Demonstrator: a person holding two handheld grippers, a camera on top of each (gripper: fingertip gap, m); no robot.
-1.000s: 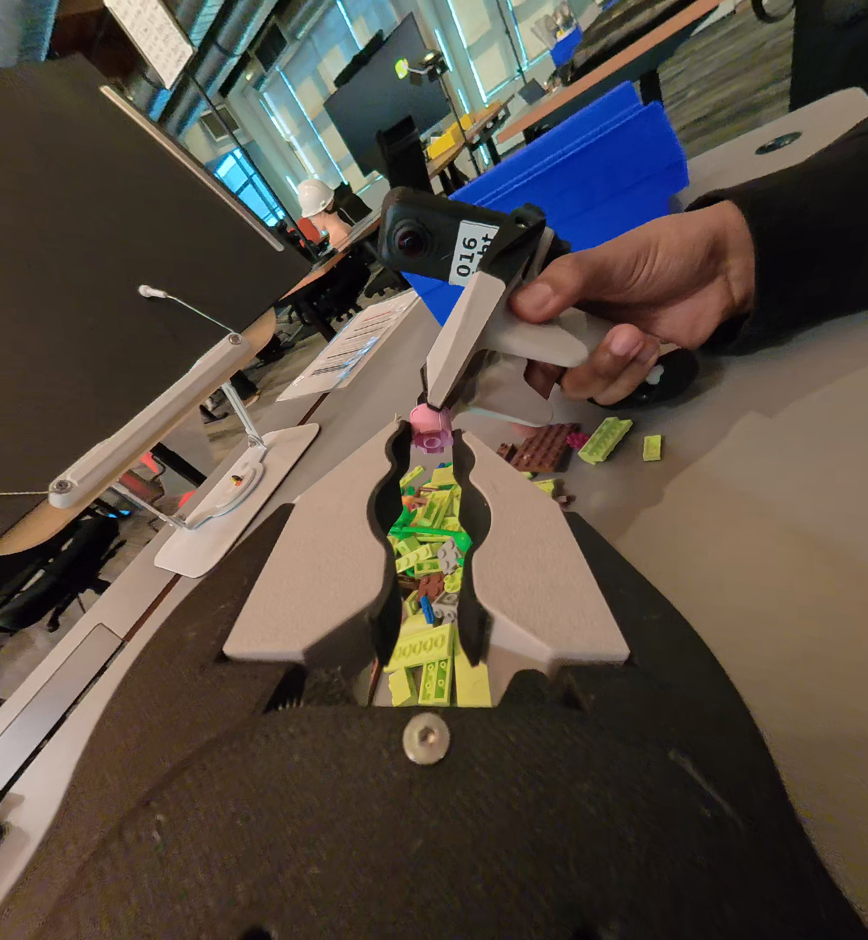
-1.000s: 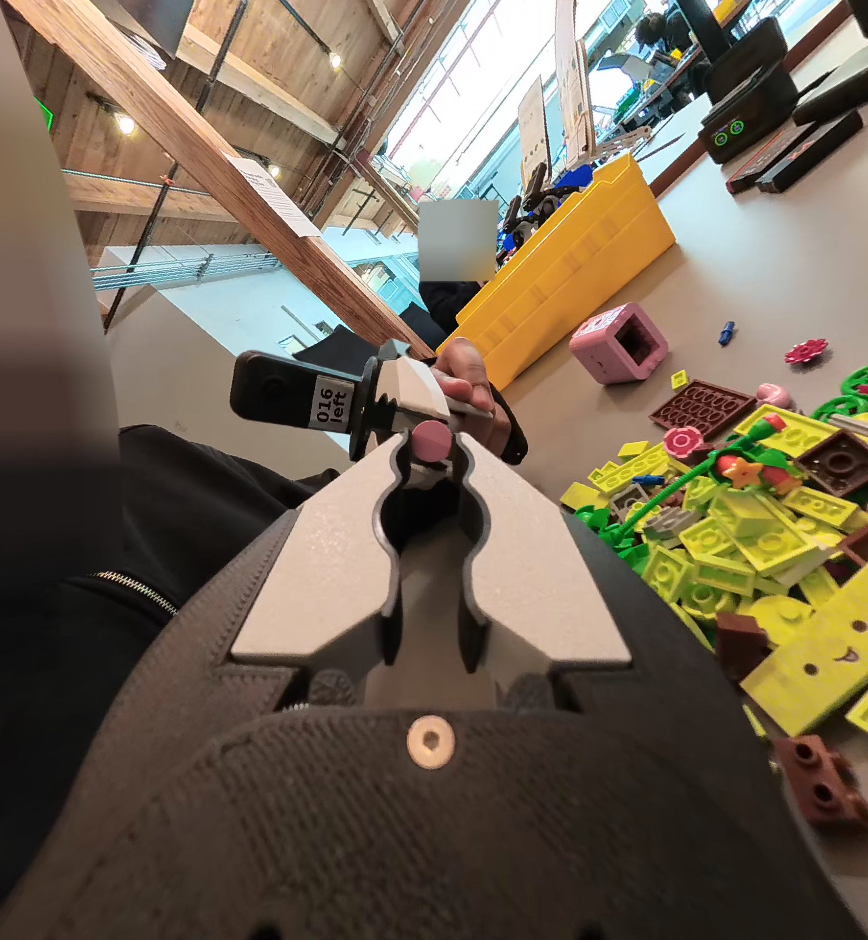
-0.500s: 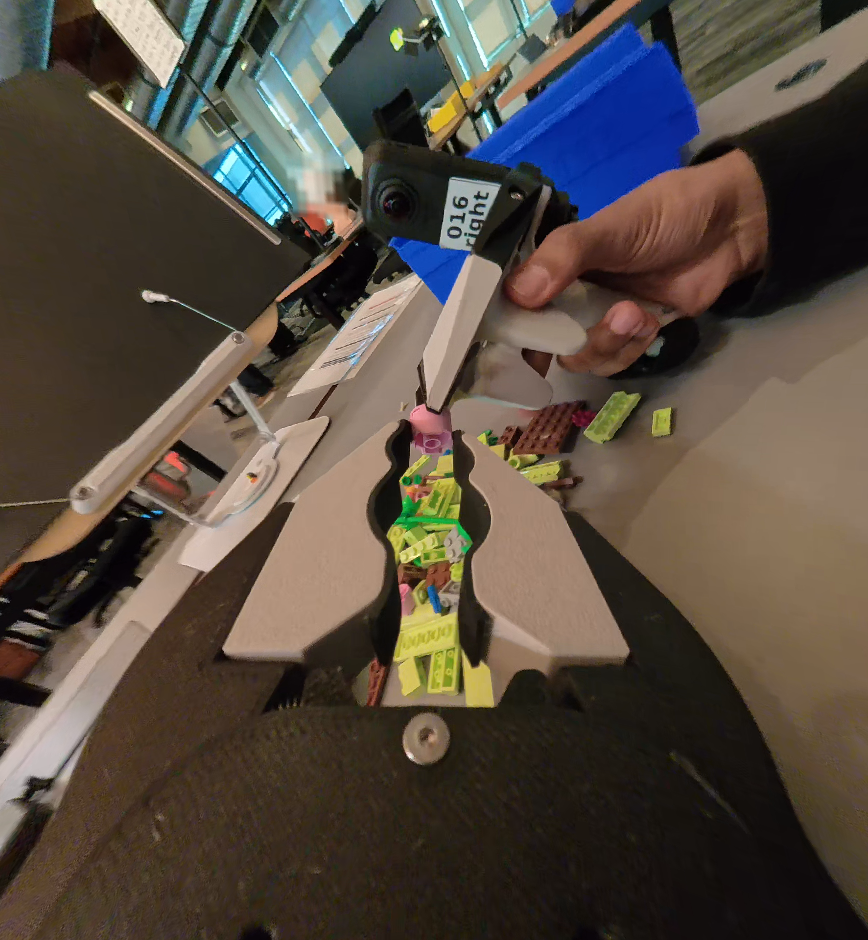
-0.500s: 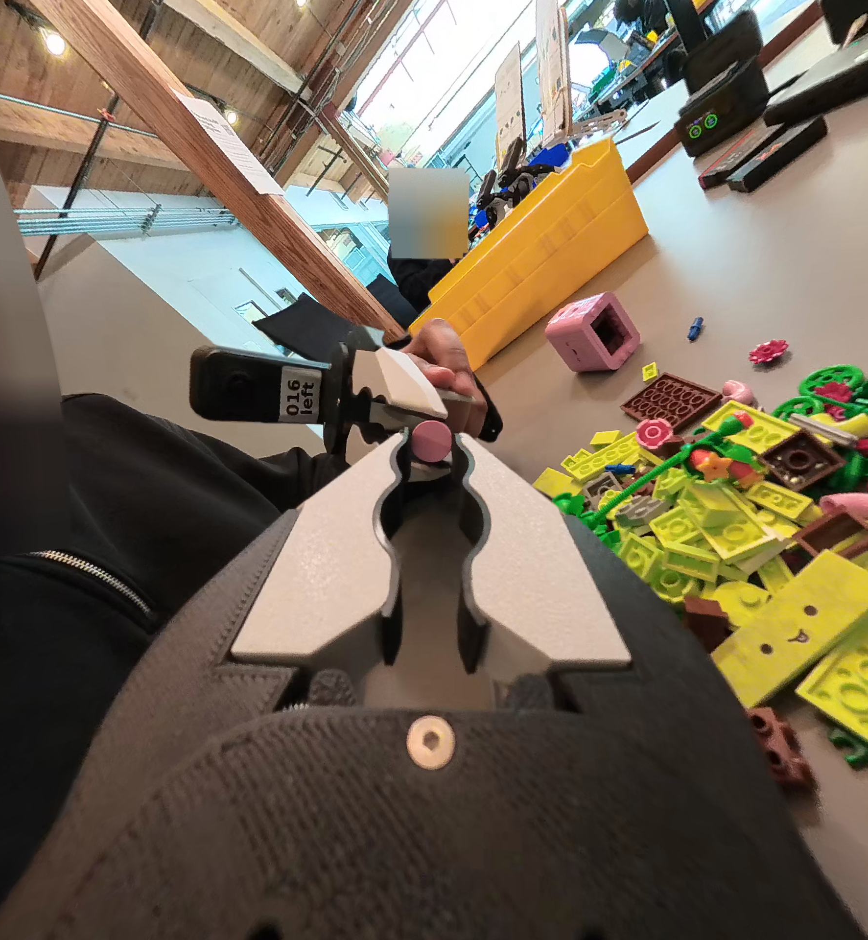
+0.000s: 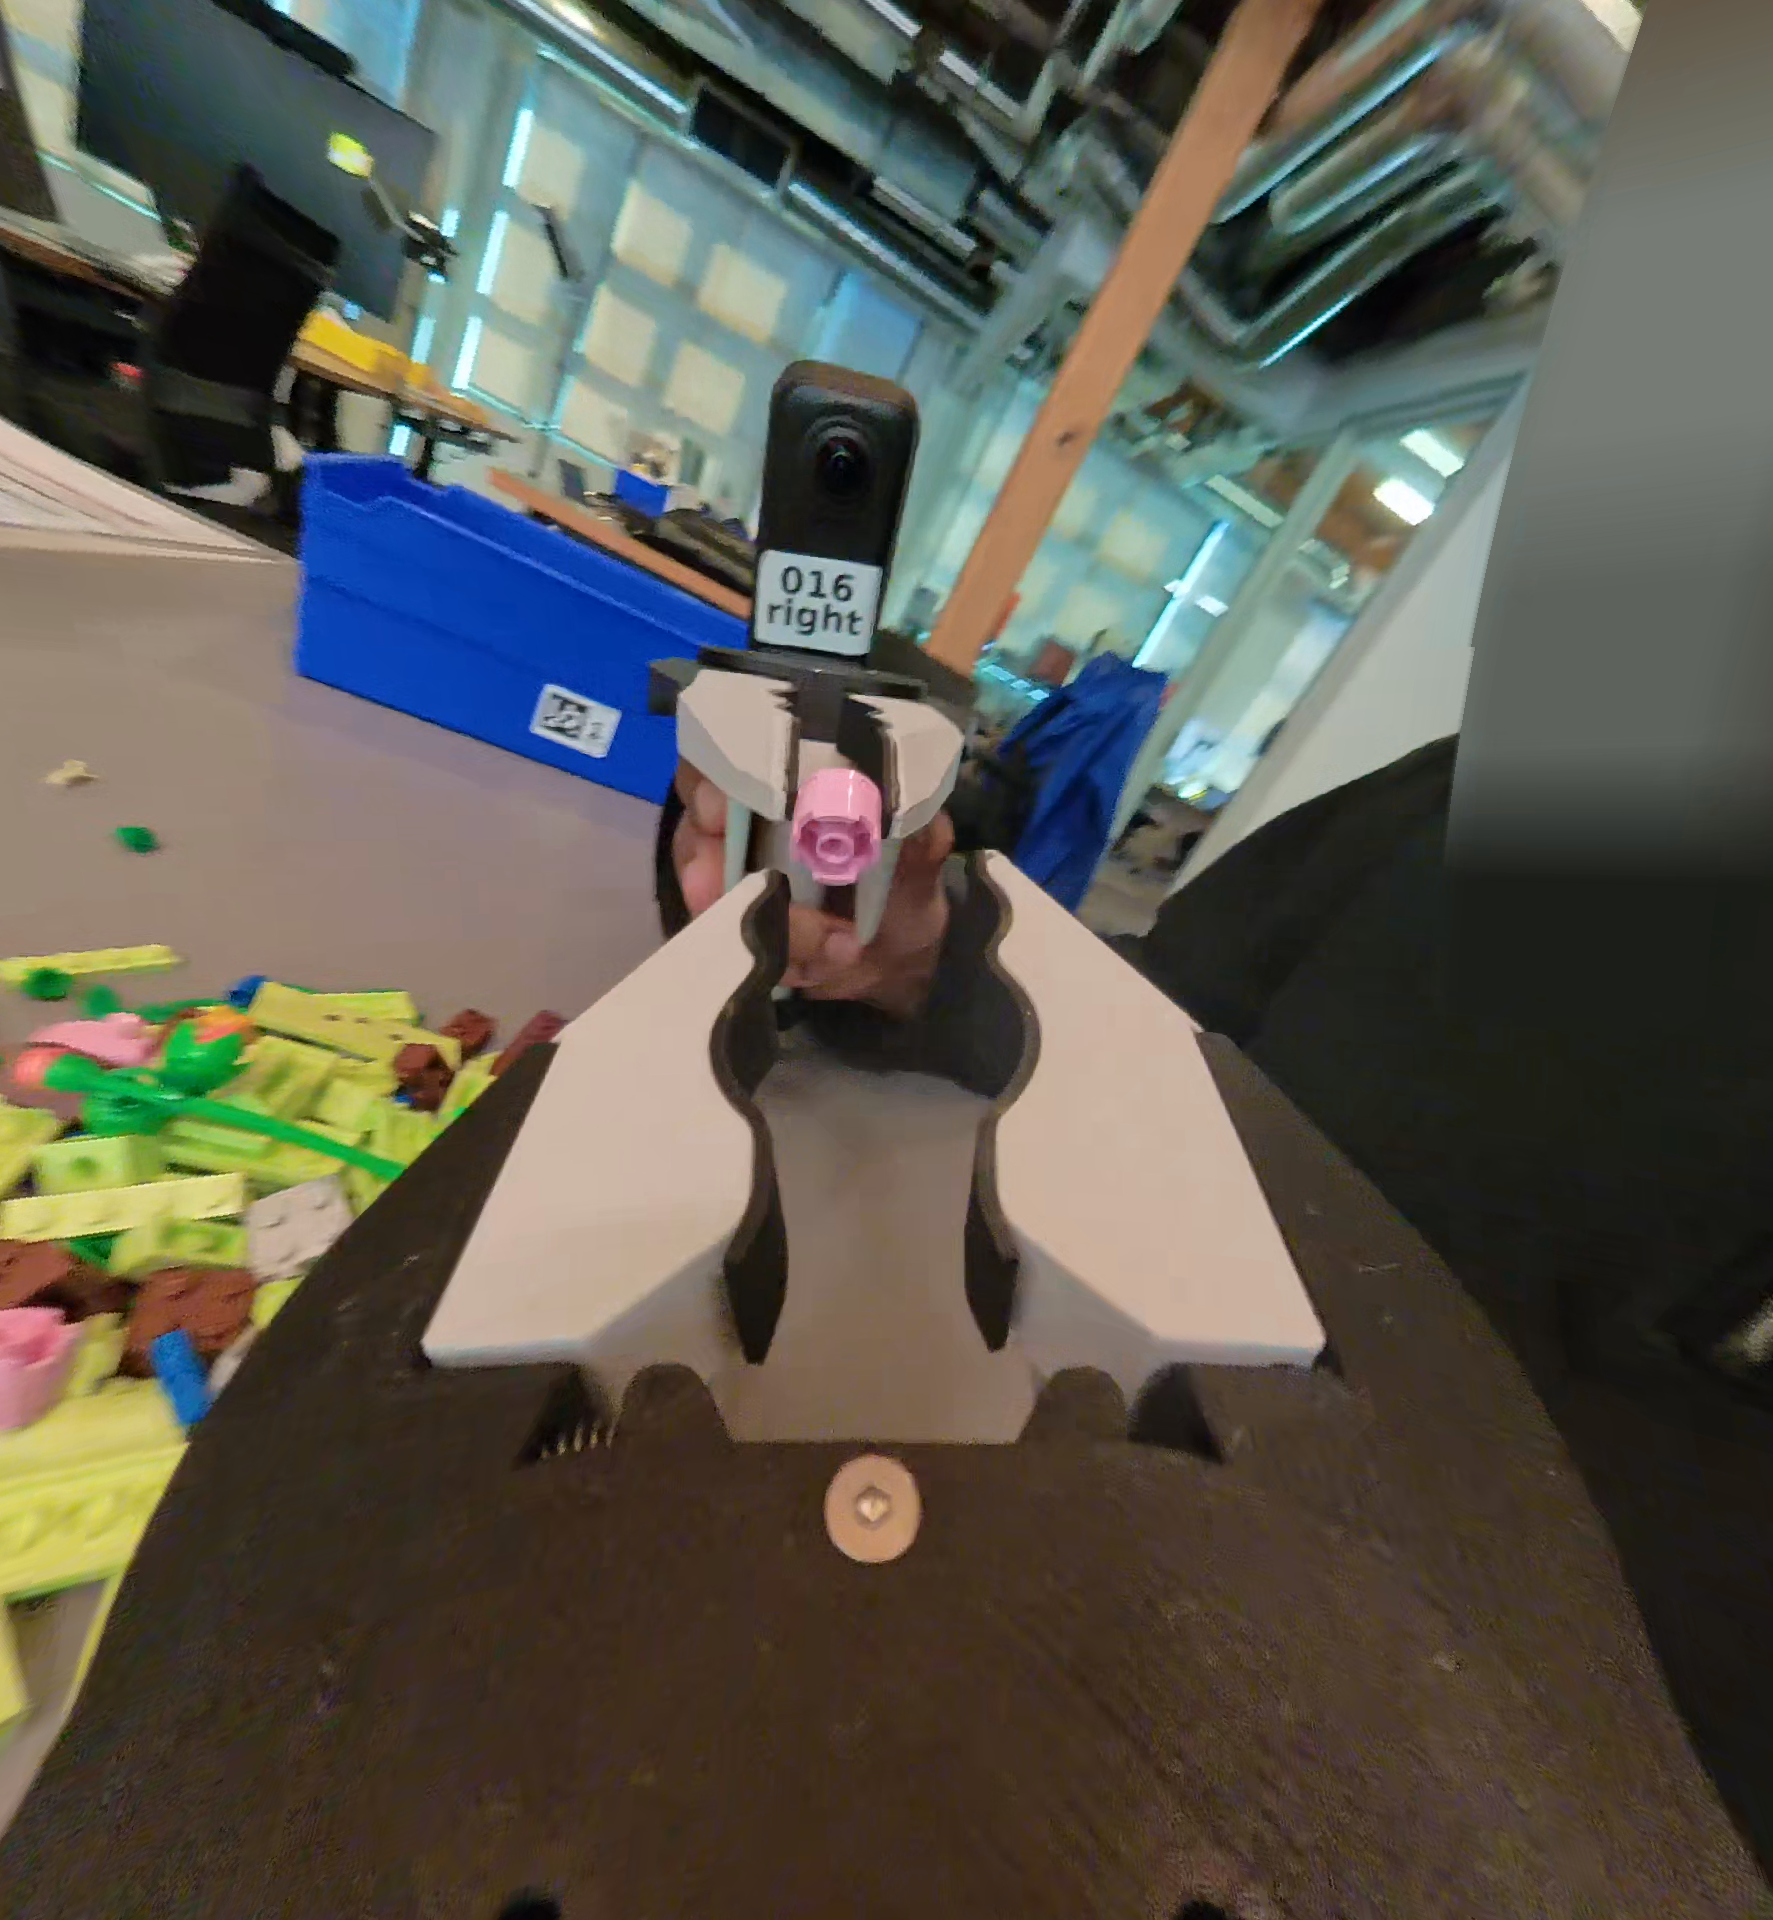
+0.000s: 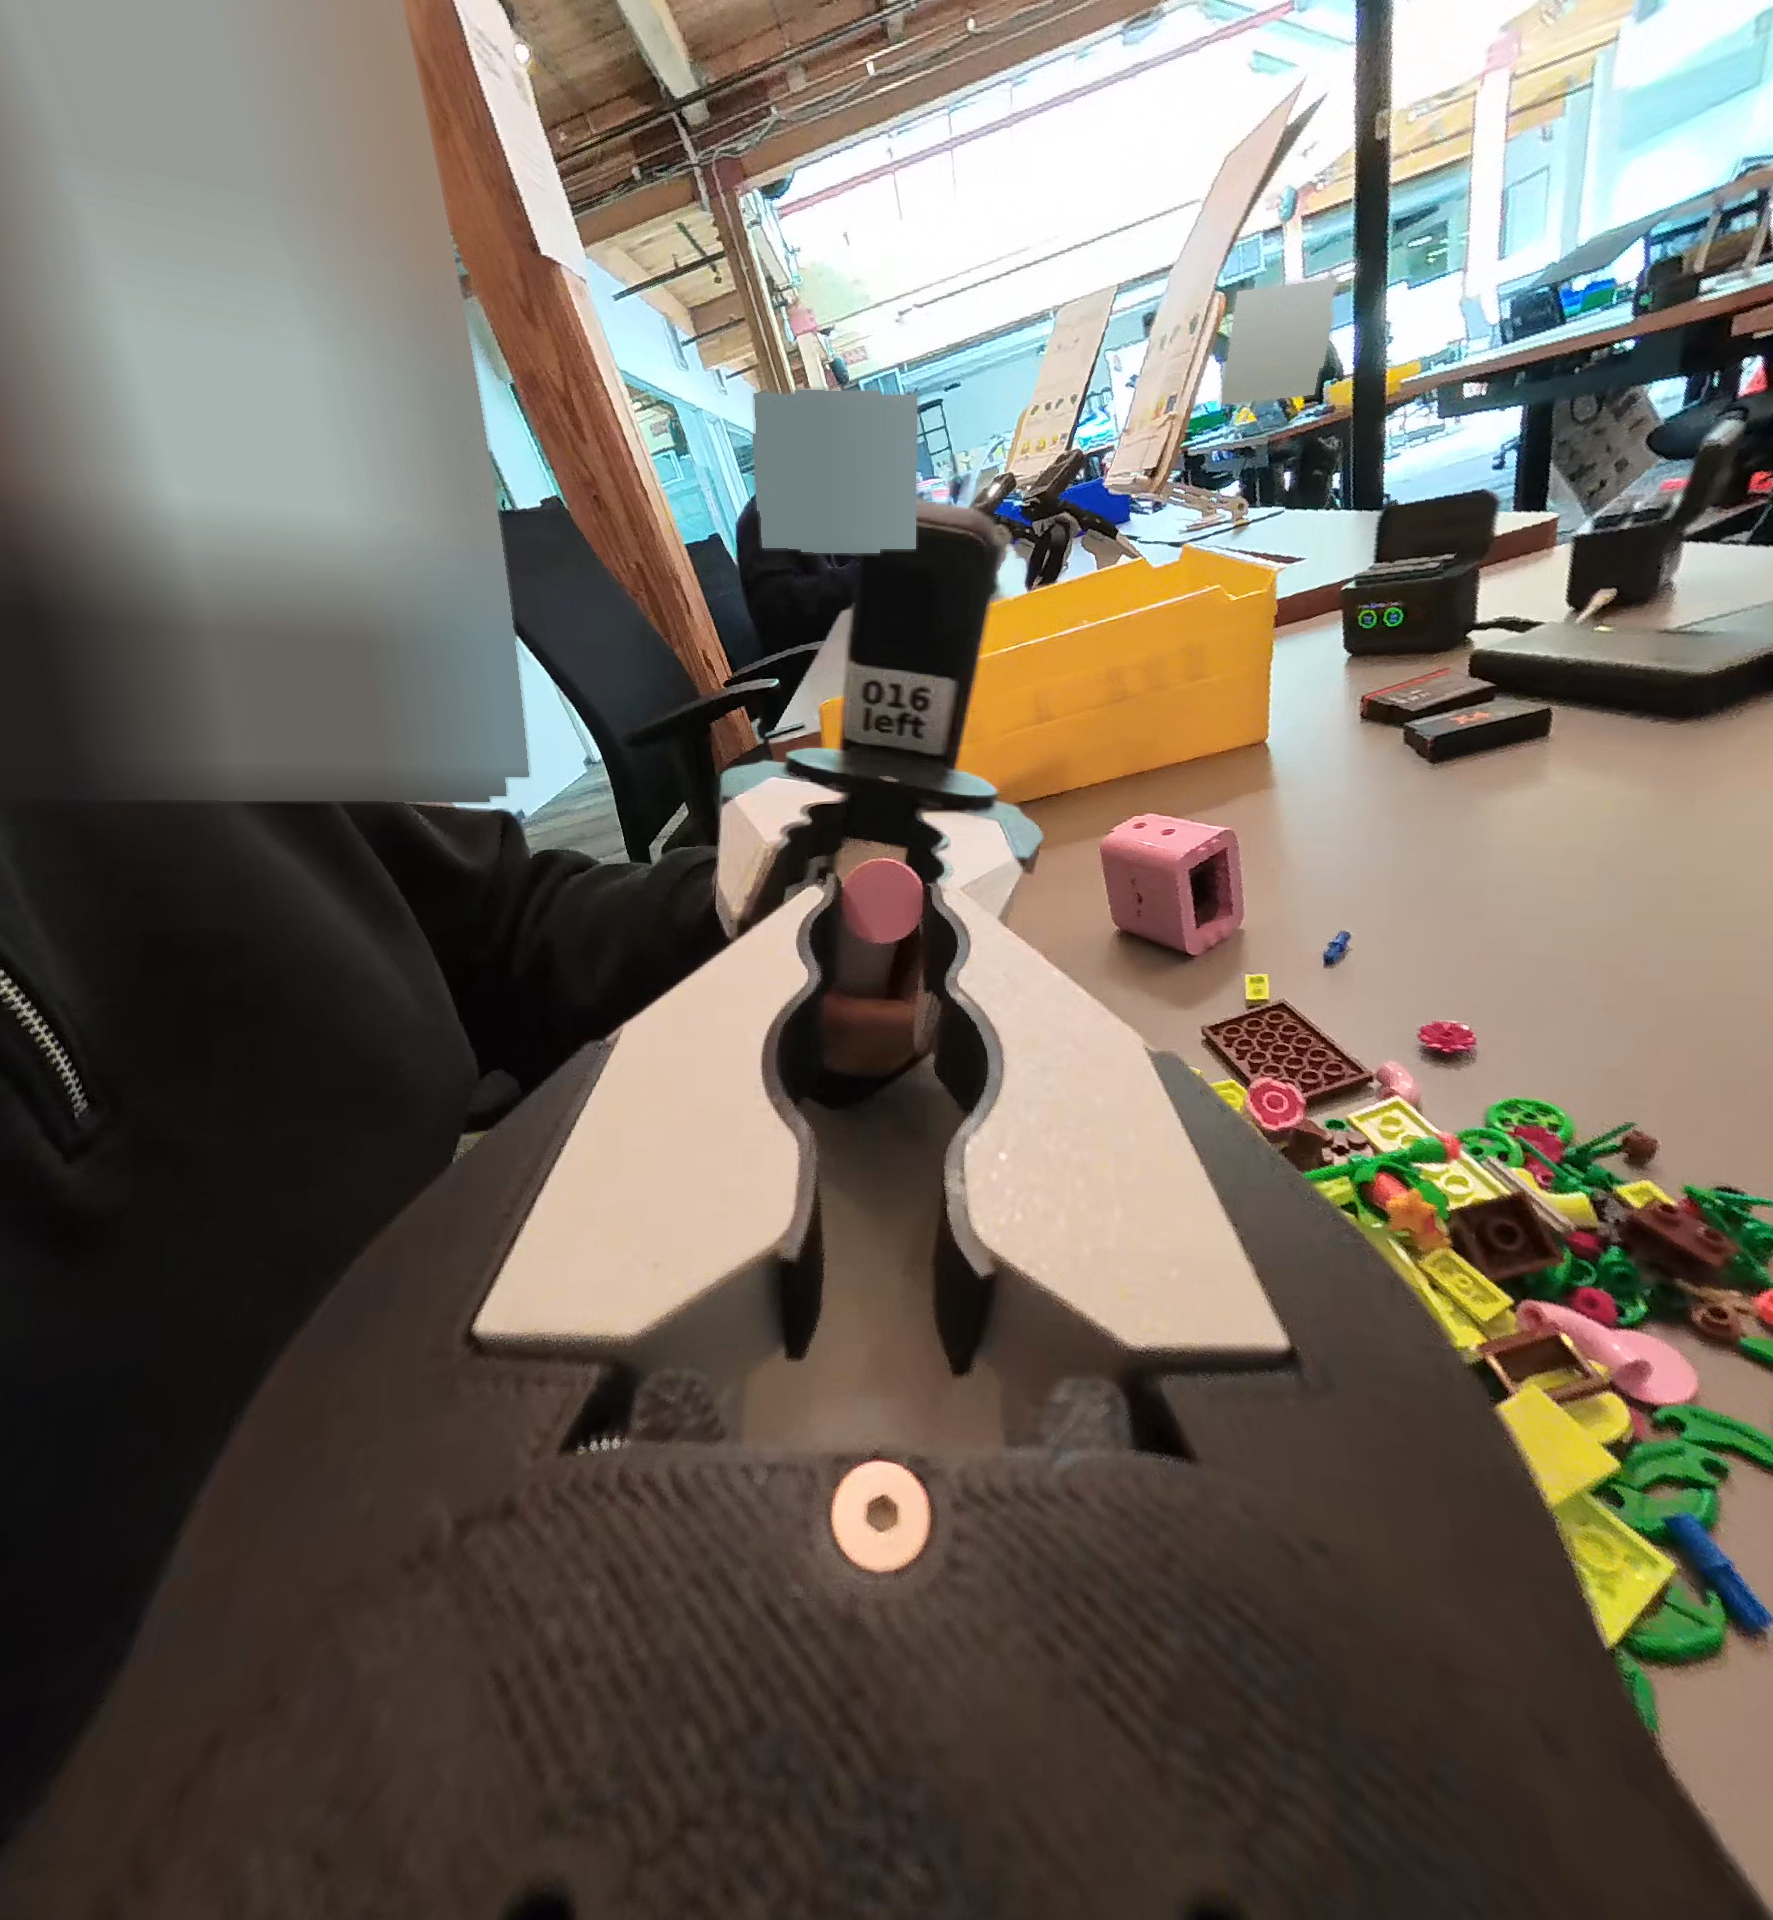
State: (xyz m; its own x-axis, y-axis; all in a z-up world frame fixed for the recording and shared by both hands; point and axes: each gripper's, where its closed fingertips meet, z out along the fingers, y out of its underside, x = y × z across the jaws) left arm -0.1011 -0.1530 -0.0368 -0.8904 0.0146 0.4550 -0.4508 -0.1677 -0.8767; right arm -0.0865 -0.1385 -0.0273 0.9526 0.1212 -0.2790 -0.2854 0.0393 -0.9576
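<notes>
Fingers [image 6: 674, 1143] of the right gripper [image 6: 877, 914] are clenched on a small pink round brick [image 6: 882, 902], which sits at the very tips, held in the air above the table [image 6: 1536, 883]; from the left wrist view we see the same brick [image 5: 835, 831] end-on, its single stud facing the lens, pinched across its curved sides; fingers [image 5: 601, 1143] of the left gripper [image 5: 877, 883] stand apart and hold nothing, their tips just short of the brick and not touching it; we judge the piece light, rigid and smooth, so a round body held on two narrow lines of contact may roll or slip out; a second hold looks safest across the flat ends or squarely over the widest part; both grippers are raised and level, pointing straight at each other, close to the person's dark jacket [image 6: 238, 1039]; a hand [image 5: 861, 961] shows behind the right gripper; a pile of loose bricks [image 6: 1536, 1247] lies well apart on the table, with a pink cube [image 6: 1173, 883], a yellow bin [image 6: 1121, 665] and a blue bin [image 5: 466, 623] beyond.
</notes>
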